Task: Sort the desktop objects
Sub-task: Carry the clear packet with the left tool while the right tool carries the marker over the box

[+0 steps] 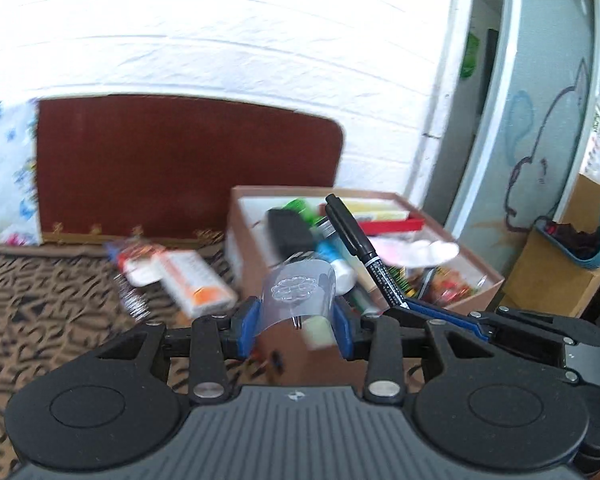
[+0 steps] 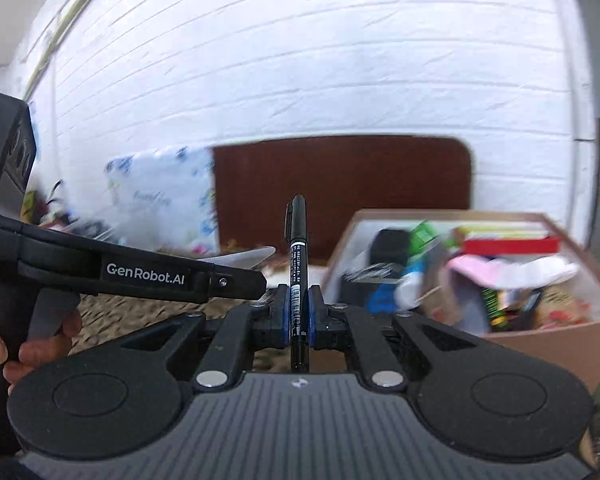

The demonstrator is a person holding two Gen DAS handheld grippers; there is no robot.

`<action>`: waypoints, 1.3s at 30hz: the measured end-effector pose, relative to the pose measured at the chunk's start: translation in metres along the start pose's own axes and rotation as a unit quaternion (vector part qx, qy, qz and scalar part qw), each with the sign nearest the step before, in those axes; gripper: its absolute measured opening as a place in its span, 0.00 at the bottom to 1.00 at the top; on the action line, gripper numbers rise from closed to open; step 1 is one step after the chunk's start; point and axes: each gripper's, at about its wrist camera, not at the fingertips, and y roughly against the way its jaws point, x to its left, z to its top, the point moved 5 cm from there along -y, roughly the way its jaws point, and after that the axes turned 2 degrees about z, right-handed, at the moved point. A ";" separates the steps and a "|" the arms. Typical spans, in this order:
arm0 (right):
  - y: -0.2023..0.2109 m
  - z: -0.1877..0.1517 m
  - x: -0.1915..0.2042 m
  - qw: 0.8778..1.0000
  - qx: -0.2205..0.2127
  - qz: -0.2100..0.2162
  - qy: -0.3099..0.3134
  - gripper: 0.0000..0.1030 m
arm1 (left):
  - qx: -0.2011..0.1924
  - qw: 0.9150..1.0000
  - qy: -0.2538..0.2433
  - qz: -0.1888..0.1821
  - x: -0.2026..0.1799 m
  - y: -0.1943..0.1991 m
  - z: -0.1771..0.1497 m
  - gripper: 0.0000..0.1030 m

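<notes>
- White painted brick wall (image 2: 300,60) fills the background, with a dark red-brown panel (image 1: 180,160) leaning against its foot and a floral printed sheet (image 2: 160,196) beside that panel.
- Below you lies a brown patterned cloth (image 1: 40,292), and an open cardboard box (image 1: 484,284) stands on it, crammed with mixed small items that are too blurred to name one by one.
- Your left gripper (image 1: 296,322) has its blue pads (image 1: 247,320) set moderately apart, pressed against the two sides of a curved clear plastic piece (image 1: 300,292) embossed with a clover-like shape; that piece sits above the near left corner of the box.
- Your right gripper (image 2: 299,316) is closed almost completely on a black marker (image 2: 298,264), which stands upright between the pads with its cap end pointing up, to the left of the box.
- From the left wrist view, that same marker (image 1: 360,248) rises tilted in front of the box contents, with the right gripper (image 1: 404,306) just beside your left one.
- On the cloth to the left of the box lies a white and orange packet (image 1: 192,280), with other blurred packaging touching it.
- A hand (image 2: 16,344) wraps the handle of the left gripper at the edge of the right wrist view.
</notes>
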 end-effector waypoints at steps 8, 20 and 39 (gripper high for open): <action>0.000 0.012 -0.052 0.998 -0.021 -0.053 -0.023 0.06 | -0.004 1.000 -0.015 -0.023 -0.039 -0.041 0.020 0.40; -0.045 0.000 -0.111 0.993 0.011 -0.096 -0.070 0.06 | 0.023 0.999 -0.032 -0.011 -0.049 -0.097 0.016 0.40; -0.090 -0.022 -0.132 0.989 0.066 -0.110 -0.073 0.07 | 0.015 0.999 -0.030 -0.007 -0.034 -0.120 0.007 0.55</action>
